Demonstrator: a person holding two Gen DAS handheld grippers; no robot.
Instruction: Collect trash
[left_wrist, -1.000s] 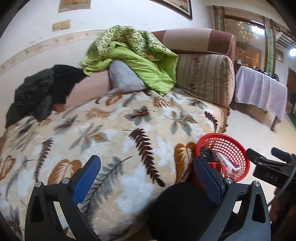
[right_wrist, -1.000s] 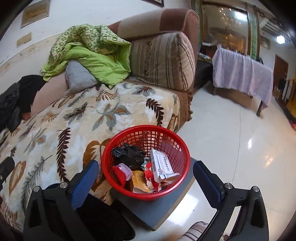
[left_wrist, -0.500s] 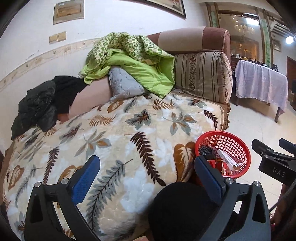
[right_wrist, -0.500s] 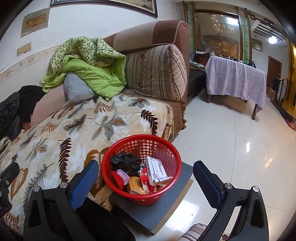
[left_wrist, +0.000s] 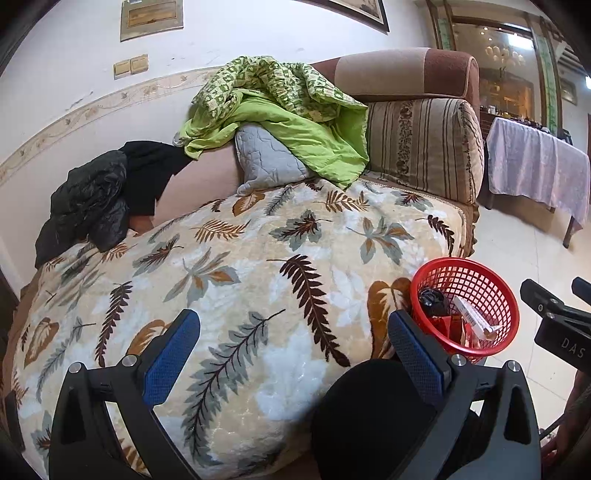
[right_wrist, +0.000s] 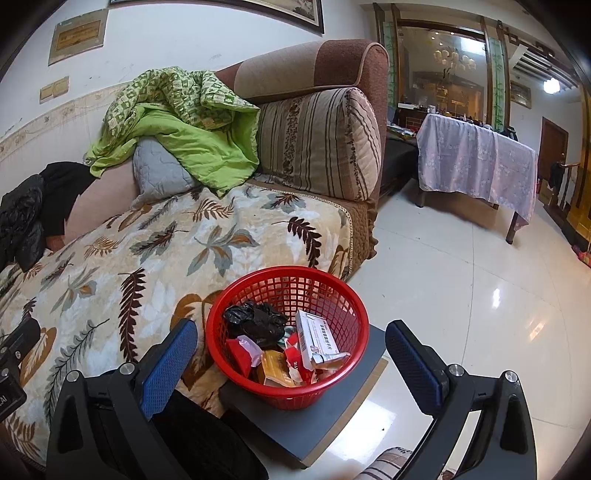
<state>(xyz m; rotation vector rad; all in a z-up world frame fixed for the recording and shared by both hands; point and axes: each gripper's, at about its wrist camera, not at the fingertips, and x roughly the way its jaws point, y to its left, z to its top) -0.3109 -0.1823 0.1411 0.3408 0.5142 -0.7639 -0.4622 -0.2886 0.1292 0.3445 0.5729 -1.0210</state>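
Left blue-padded gripper (left_wrist: 291, 345) hangs with jaws spread wide and empty over the leaf-print blanket (left_wrist: 229, 280); a round black shape (left_wrist: 369, 417) hides the lower right. Red plastic mesh basket (right_wrist: 288, 332) of wrappers, cartons and a black bag sits on a grey board (right_wrist: 310, 417) between the wide-apart, empty fingers of the right blue-padded gripper (right_wrist: 290, 356), contents partly buried.

Basket (right_wrist: 288, 332) sits on a low stand (right_wrist: 310, 421) beside the sofa (right_wrist: 184, 243), trash (right_wrist: 317, 339) inside.
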